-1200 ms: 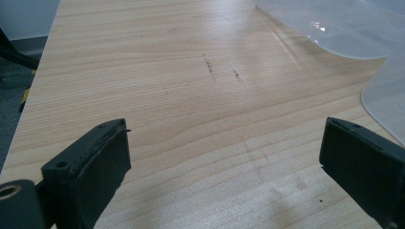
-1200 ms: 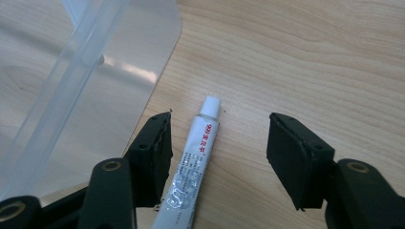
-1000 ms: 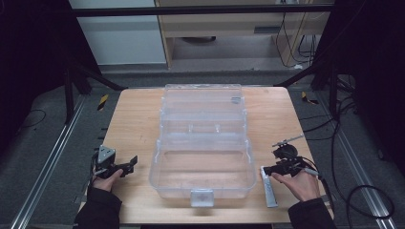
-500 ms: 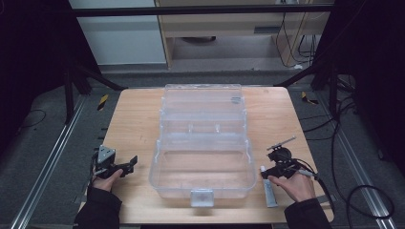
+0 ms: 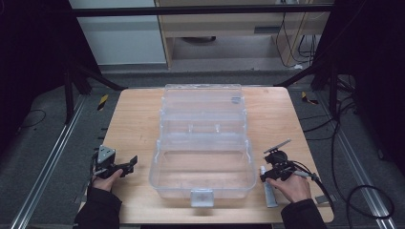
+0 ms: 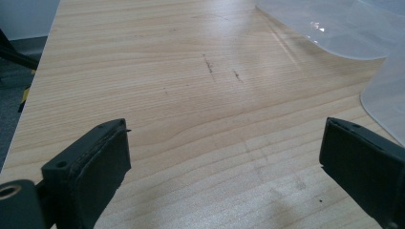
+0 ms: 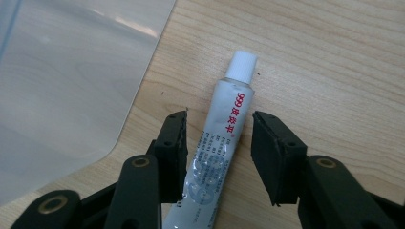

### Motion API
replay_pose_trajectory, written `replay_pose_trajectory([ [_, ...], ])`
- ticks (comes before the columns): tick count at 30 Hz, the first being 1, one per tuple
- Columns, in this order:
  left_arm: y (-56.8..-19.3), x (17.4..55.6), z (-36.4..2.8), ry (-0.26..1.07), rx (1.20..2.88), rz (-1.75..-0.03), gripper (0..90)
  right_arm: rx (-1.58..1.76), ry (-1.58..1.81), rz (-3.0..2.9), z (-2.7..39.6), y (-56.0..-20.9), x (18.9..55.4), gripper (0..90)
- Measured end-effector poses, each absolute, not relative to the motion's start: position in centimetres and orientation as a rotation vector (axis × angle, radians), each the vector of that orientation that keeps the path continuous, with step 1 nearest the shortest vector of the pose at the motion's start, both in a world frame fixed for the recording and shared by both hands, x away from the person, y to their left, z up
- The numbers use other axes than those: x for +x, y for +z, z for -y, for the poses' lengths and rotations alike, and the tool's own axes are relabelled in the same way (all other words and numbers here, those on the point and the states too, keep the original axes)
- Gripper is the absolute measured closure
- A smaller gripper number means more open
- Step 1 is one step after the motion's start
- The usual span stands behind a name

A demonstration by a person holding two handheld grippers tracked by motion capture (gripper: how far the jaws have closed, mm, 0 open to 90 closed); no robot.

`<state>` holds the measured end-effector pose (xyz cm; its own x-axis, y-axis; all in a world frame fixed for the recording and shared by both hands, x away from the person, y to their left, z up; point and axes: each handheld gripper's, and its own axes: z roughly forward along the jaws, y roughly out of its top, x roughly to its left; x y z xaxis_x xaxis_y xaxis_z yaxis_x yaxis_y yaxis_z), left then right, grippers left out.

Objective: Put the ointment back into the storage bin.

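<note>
Right fingers [image 7: 174, 152] straddle the tube [image 7: 217, 152], closing but not yet gripping; I'd centre, pinch mid-body, lift level toward the box [image 5: 157, 171]. Left gripper [image 6: 224, 157] gapes empty.

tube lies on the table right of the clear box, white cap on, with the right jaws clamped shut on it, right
Not quite. The right gripper view shows the right gripper astride the tube, its jaws just closing but with gaps on both sides, so not yet clamped. The rest holds: it lies capped on the table, right of the box.
</note>
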<state>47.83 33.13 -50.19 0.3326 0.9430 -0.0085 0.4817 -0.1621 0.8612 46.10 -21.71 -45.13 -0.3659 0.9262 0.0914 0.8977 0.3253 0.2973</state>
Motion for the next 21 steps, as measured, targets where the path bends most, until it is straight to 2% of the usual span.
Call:
replay_pose_trajectory([
  [21, -50.2, 47.8, -33.2, 0.714, 1.784, -1.269, 2.7, 1.705, 0.342, -2.521, 20.8, -46.4, 46.7, 67.9],
])
